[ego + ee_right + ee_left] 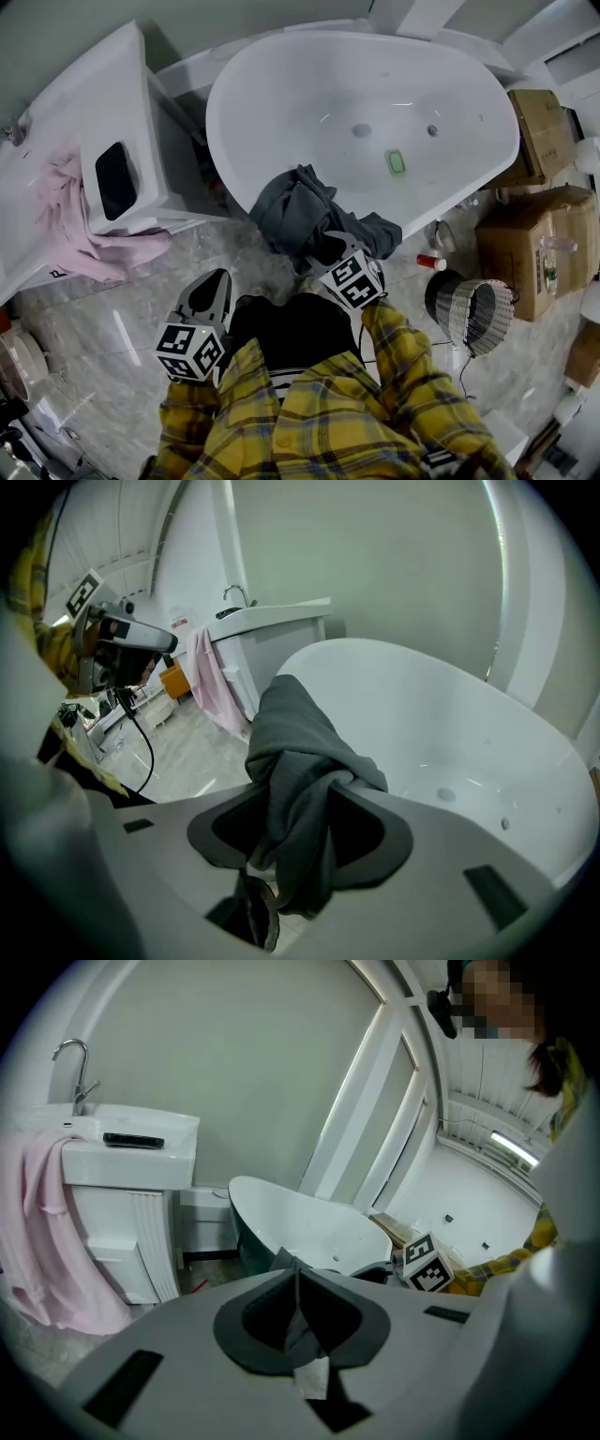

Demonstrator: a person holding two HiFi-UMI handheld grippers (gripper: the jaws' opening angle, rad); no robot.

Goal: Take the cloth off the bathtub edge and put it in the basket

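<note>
Dark grey crumpled cloth (pixel 295 211), draped over the near rim of the white oval bathtub (pixel 225 159), pinched between the right gripper (pixel 323 251) jaws; left gripper (pixel 217 277) jaws pressed together, empty, above grey marble floor (pixel 141 319); dark woven basket (pixel 478 314) standing rightward across open floor.

Bathtub (pixel 375 94) centre-rear, cloth (pixel 300 211) over its near edge, sink unit (pixel 56 103) to left w/ towel (pixel 66 234) hanging on it, basket (pixel 497 323) on floor front-right of tub, boxes (pixel 534 253) just right of basket.
</note>
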